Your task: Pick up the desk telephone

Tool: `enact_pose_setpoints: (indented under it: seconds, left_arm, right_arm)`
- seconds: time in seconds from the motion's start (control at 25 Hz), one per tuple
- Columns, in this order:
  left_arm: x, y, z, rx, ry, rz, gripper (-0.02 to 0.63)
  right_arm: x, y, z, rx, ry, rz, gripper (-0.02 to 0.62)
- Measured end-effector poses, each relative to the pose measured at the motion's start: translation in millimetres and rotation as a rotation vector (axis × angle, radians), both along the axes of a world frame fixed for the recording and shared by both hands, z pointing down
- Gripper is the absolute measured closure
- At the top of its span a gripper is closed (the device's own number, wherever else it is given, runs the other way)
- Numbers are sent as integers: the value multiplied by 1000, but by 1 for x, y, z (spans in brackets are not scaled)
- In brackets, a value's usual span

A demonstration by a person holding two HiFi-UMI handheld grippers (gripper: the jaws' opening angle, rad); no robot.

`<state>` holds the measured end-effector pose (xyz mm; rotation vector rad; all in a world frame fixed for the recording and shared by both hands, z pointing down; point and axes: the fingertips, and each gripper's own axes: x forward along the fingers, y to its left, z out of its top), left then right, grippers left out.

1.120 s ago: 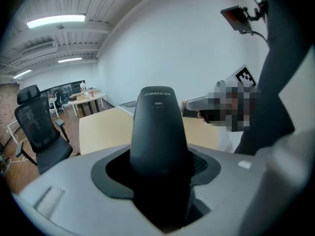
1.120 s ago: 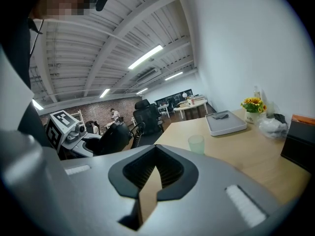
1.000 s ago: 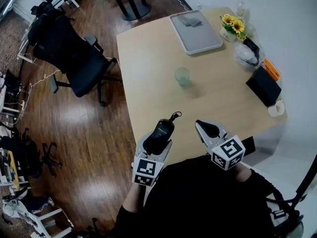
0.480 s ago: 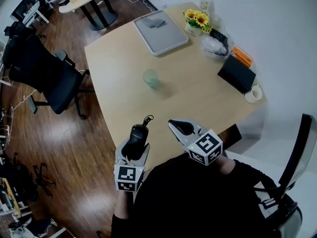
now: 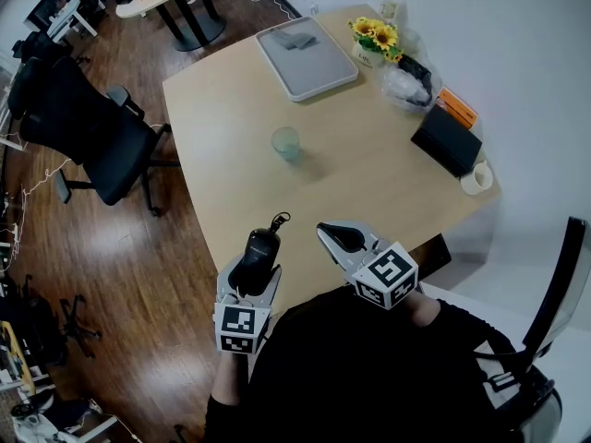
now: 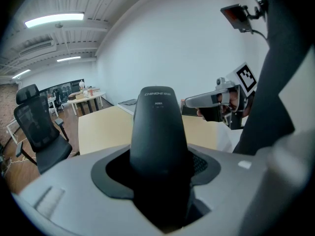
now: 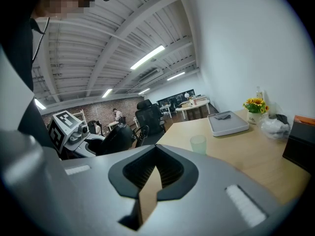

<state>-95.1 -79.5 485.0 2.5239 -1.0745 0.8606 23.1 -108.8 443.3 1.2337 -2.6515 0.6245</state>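
My left gripper [image 5: 262,247] is shut on a black rounded device [image 5: 256,254] with a small cord loop at its tip. The device fills the middle of the left gripper view [image 6: 158,127]. My right gripper [image 5: 335,237] is shut with nothing in it, and only a thin sliver of table shows between its jaws [image 7: 149,183]. Both grippers hover over the near edge of the wooden table [image 5: 231,183], close to my body. A black boxy device [image 5: 447,140] sits far off at the table's right edge; I cannot tell whether it is the telephone.
On the table stand a pale green cup [image 5: 285,141], a grey tray [image 5: 306,48], a pot of sunflowers [image 5: 375,38], a plastic bag [image 5: 404,83] and a white roll [image 5: 477,178]. A black office chair [image 5: 88,125] stands on the wooden floor to the left.
The head view has swung, so the table sits further left and lower than a second ago. Both grippers keep the same pose, the left still shut on the black device.
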Motion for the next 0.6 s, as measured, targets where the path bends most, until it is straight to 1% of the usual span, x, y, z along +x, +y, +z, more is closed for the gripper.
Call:
enact_pose_setpoints:
  seconds: [0.32,0.6]
  left_arm:
    - [17,-1,5,-4,-5,3,345]
    - [13,6,2,-6,5,4,345]
  right_arm:
    - [17,0,2,-3,-9,2,594]
    - [10,4,-3,0,-6,-7,594]
